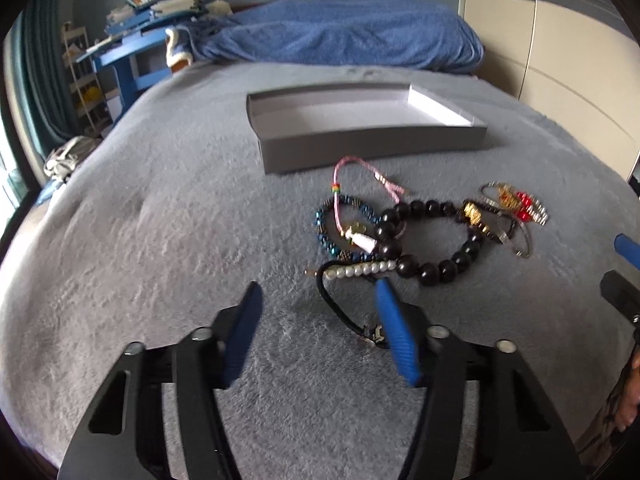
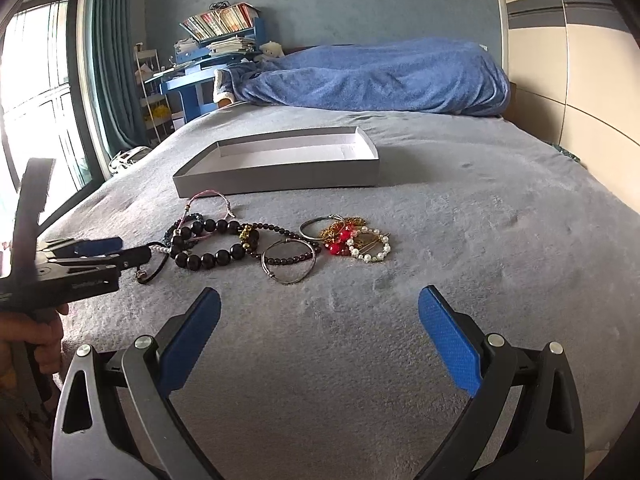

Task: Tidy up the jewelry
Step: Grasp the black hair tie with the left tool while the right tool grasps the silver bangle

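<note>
Left wrist view | left tool (image 1: 316, 292) held wide at pearl bracelet (image 1: 360, 270), ready for a pinch | right tool (image 2: 318, 300) held wide, empty | jewelry heaped on bed (image 1: 160, 220) before empty box (image 1: 372, 144)

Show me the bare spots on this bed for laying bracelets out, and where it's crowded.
Free: the gray box holds nothing; the blanket right of the pile up to the wardrobe; the strip before the right gripper. Crowded: the tangled jewelry pile in front of the box, where the left gripper reaches in.
</note>
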`<state>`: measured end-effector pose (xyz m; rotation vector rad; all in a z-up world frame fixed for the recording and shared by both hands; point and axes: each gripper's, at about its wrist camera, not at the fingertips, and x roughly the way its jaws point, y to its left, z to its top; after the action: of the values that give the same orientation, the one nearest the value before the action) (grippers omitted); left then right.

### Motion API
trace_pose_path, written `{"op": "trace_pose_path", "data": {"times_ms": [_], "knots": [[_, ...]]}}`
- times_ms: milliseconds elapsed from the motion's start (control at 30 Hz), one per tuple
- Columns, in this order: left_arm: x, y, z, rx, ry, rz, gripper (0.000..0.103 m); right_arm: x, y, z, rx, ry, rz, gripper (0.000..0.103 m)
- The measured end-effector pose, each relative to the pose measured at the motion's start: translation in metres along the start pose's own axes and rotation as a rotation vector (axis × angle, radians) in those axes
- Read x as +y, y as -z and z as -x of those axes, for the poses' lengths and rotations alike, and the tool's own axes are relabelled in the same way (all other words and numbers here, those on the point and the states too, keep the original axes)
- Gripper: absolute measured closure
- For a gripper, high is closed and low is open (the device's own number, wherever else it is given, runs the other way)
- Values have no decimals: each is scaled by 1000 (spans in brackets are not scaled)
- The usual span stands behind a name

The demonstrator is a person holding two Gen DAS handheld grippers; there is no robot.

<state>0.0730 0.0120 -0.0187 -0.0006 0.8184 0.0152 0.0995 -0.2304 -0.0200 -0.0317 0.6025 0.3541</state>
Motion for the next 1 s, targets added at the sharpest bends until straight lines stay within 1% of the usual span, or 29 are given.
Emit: {"op": "trace_pose_path", "data": {"times_ms": [67,133,167,200,267,300,333,400,467,600,633,800,867,933,1000], "knots": [[0,0,-6,30,12,0,60,-1,-2,-2,7,-8,-5,6],[0,1,-11,49,15,-5,63,-3,-6,-5,14,-12,-11,6],[0,1,-11,51,16,-6,67,-3,-7,-7,19,-14,-15,6],[0,1,-11,53,17,-8,73,-4,-9,-10,27,-17,-18,5],[2,1,-10,53,14,-9,80,-4,-11,-16,48,-22,-19,6],[4,1,-10,54,14,-4,87,-4,-12,-20,59,-31,-19,6],[7,2,-9,53,15,0,89,-4,-13,-24,70,-40,-20,6],[14,2,-7,54,18,12,98,-1,-13,-31,90,-50,-9,7],[20,4,-5,55,19,21,98,2,-15,-39,115,-56,7,10],[31,10,0,54,3,25,98,5,-20,-59,171,-69,21,12],[34,10,2,53,-2,25,98,6,-21,-63,182,-72,24,15],[45,10,3,57,-12,43,98,10,-29,-85,242,-90,36,17],[47,11,3,62,-10,48,98,13,-32,-92,253,-94,46,20],[49,11,2,66,-7,52,98,18,-34,-100,266,-92,63,26],[48,13,0,67,0,47,94,21,-35,-107,275,-84,77,29]]}}
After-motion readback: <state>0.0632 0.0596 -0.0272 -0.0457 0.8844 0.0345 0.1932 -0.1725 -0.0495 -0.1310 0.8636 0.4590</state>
